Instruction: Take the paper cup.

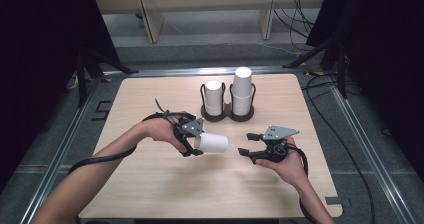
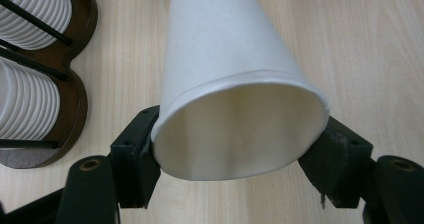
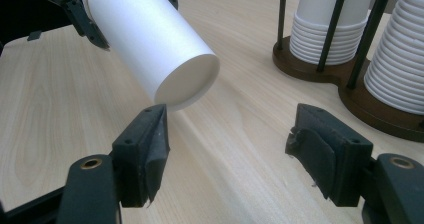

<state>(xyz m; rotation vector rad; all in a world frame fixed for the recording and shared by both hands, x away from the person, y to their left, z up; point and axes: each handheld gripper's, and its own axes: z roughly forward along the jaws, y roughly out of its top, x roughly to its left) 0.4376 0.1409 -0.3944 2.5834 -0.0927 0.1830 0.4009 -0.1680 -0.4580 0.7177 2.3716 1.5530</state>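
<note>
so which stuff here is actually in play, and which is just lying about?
In play:
- paper cup, clamped at its rim by the left gripper
- right gripper, open, facing the cup's base
- cup holder with two cup stacks

Lying about:
- cables on the floor
- wooden furniture behind the table

Your table is evenly lit; everything around it falls dark.
From above, your tabletop (image 1: 150, 184) is bright with faint shadows and slight softness; the paper cup (image 2: 235, 84) shows mild glare, and close up both gripper views blur slightly.
</note>
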